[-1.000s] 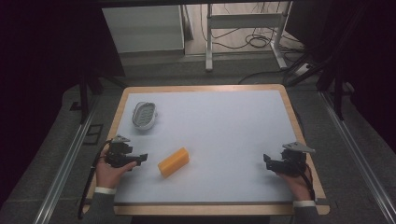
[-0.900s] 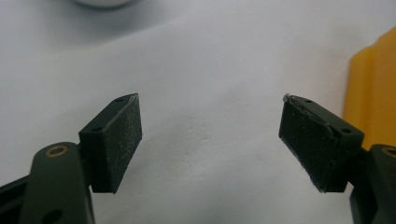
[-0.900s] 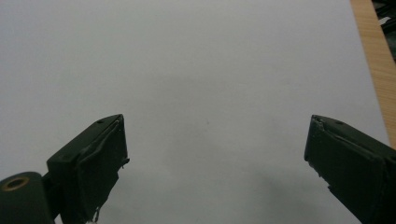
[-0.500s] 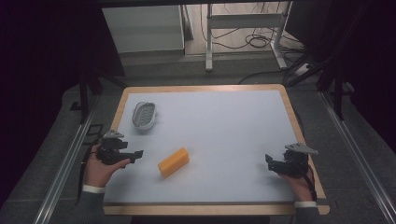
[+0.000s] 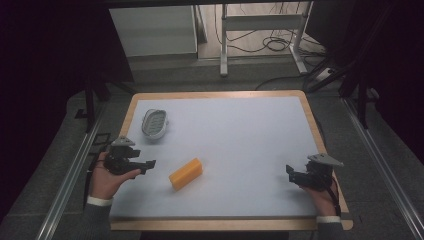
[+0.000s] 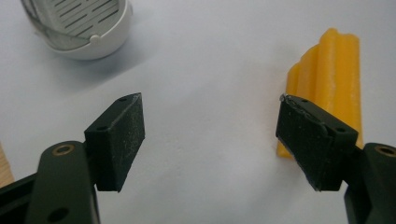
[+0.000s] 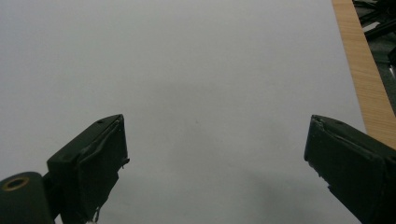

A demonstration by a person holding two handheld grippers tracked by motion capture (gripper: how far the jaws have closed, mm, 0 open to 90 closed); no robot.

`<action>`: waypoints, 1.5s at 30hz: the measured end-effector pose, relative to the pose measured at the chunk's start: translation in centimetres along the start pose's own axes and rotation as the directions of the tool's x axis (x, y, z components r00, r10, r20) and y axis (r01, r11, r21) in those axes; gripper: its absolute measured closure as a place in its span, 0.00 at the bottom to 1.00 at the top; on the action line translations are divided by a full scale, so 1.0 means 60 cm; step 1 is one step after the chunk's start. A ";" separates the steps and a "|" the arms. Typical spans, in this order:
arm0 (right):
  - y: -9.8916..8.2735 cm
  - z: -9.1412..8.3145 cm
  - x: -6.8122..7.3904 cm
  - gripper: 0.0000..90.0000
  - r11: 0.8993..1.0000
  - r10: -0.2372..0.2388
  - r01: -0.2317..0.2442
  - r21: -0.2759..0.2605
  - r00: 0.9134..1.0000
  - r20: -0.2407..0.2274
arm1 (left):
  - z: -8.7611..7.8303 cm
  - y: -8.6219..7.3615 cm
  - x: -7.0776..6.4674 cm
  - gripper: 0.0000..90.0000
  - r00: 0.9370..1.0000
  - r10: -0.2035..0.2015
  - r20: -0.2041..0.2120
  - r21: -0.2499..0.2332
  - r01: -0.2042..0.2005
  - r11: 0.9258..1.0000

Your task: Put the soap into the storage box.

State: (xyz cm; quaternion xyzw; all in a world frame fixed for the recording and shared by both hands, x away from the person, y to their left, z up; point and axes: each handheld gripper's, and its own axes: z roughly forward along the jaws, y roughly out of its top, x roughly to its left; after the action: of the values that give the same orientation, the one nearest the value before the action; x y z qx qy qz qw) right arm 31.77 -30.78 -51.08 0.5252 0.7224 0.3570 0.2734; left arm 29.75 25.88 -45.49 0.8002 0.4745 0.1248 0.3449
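Observation:
An orange ridged block [image 5: 185,173] lies on the white table mat [image 5: 240,135], left of centre. My left gripper [image 5: 151,164] hovers just left of it, pointing toward it, open; its jaws have just been closing a little with nothing between them. In the left gripper view the block [image 6: 334,70] lies beyond the right jaw, and the left gripper [image 6: 210,135] frames bare mat. A white slotted dish [image 5: 153,122] sits at the back left, and the dish [image 6: 84,28] also appears top left there. My right gripper [image 5: 290,172] rests near the right edge, open and empty [image 7: 217,158].
The mat lies on a wooden board [image 5: 310,107] whose rim shows all around and also as a strip [image 7: 362,60] in the right gripper view. Beyond the table are a white cabinet [image 5: 152,30], metal table legs [image 5: 222,45] and floor cables.
The left hand has lifted its gripper off the mat and drawn slightly left, away from the orange block. The right hand has stayed put.

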 end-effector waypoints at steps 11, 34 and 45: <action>0.001 -0.005 -0.003 0.07 1.000 0.012 -0.012 -0.020 1.000 0.003 | 0.010 0.015 -0.032 0.26 0.997 0.056 0.046 0.019 -0.057 0.998; 0.000 -0.003 0.001 0.07 1.000 -0.006 0.007 -0.017 1.000 0.025 | 0.045 0.034 -0.098 0.26 0.981 0.159 0.113 0.052 -0.166 0.985; 0.000 -0.004 0.003 0.07 1.000 -0.013 0.014 -0.024 0.999 0.035 | 0.069 0.044 -0.127 0.26 0.973 0.213 0.092 0.096 -0.222 0.970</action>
State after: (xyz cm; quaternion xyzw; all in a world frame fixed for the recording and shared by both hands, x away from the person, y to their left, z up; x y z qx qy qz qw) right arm 31.53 -30.64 -50.94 0.5231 0.7166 0.3548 0.2949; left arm 29.74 16.84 -45.78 0.8689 0.3754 0.1039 0.3054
